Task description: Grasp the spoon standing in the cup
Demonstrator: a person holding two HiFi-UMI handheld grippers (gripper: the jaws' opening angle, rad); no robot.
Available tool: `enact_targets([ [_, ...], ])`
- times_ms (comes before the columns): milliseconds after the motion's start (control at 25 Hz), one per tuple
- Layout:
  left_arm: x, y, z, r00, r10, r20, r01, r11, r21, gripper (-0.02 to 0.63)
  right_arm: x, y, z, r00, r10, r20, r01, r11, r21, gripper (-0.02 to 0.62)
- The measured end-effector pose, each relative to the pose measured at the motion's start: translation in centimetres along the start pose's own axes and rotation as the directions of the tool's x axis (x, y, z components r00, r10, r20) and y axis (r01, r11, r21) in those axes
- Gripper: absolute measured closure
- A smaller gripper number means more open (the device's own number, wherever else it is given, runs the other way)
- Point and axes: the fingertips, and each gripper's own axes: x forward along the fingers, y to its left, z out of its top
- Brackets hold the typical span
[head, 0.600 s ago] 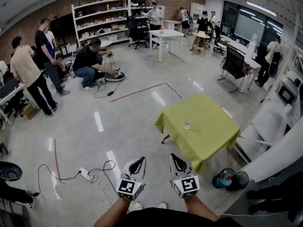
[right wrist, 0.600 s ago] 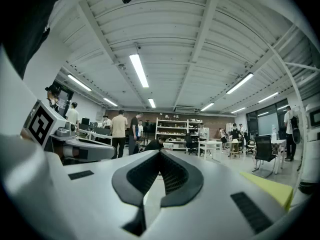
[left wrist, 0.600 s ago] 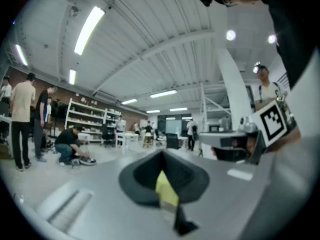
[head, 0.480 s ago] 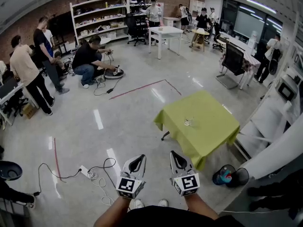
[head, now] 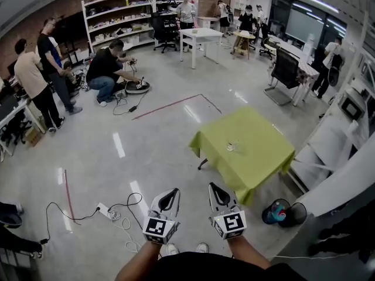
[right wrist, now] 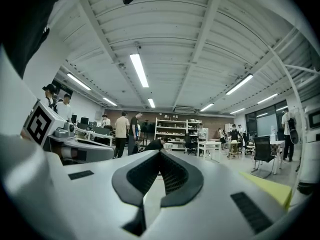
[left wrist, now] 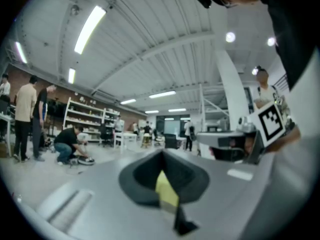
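A small clear cup (head: 232,147) stands near the middle of a table with a yellow-green cloth (head: 258,157), a few steps ahead and to the right. The spoon in it is too small to make out. Both grippers are held low in front of the person, far from the table. My left gripper (head: 174,192) (left wrist: 162,156) is shut with nothing in it. My right gripper (head: 212,187) (right wrist: 160,155) is also shut and empty. A corner of the green cloth (right wrist: 270,186) shows at the lower right of the right gripper view.
Cables and a power strip (head: 110,216) lie on the glossy floor at the left. A bin (head: 281,212) sits by the table's near corner, and white equipment (head: 345,168) stands to its right. People (head: 105,72), shelves (head: 123,13), a white table (head: 201,37) and office chairs (head: 286,75) fill the far room.
The whole room has slid slightly up and left in the head view as the person shifts. Both grippers keep the same pose and stay shut.
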Motion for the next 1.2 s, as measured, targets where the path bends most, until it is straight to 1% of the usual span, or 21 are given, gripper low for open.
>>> enact_targets([
  [280, -0.5, 1.0, 0.1, 1.0, -0.012, 0.011, 0.012, 1.0, -0.011, 0.6, 1.0, 1.3, 0.4, 1.0, 0.005, 0.005, -0.005, 1.0, -0.006, 0.589],
  [520, -1.4, 2.4, -0.5, 0.997, -0.076, -0.004, 0.076, 0.997, 0.005, 0.6, 1.9, 3.0, -0.3, 0.999, -0.038, -0.017, 0.038, 0.999, 0.011, 0.589],
  [680, -1.6, 2.2, -1.2, 0.993, -0.118, -0.016, 0.118, 0.993, -0.003, 0.6, 1.2, 3.7, -1.3, 0.995, -0.077, -0.056, 0.076, 0.997, -0.023, 0.589],
  [800, -1.0, 1.8, -1.4, 0.991, -0.134, -0.02, 0.134, 0.991, -0.011, 0.6, 0.9, 3.2, -1.7, 0.993, -0.092, -0.076, 0.091, 0.996, -0.014, 0.589],
  [920, 0.2, 1.5, -1.8, 0.986, -0.154, -0.056, 0.153, 0.988, -0.026, 0.6, 1.2, 2.0, -2.1, 0.991, -0.101, -0.09, 0.102, 0.995, 0.005, 0.589],
  [1040, 2.0, 1.3, -2.4, 0.985, -0.161, -0.059, 0.16, 0.987, -0.023, 0.6, 1.9, 0.4, -2.6, 0.99, -0.108, -0.091, 0.109, 0.994, 0.015, 0.589],
  [1200, 4.6, 0.7, -2.6, 0.982, -0.167, -0.082, 0.164, 0.985, -0.043, 0.6, 2.9, -2.0, -3.0, 0.991, -0.106, -0.082, 0.108, 0.994, 0.022, 0.589],
])
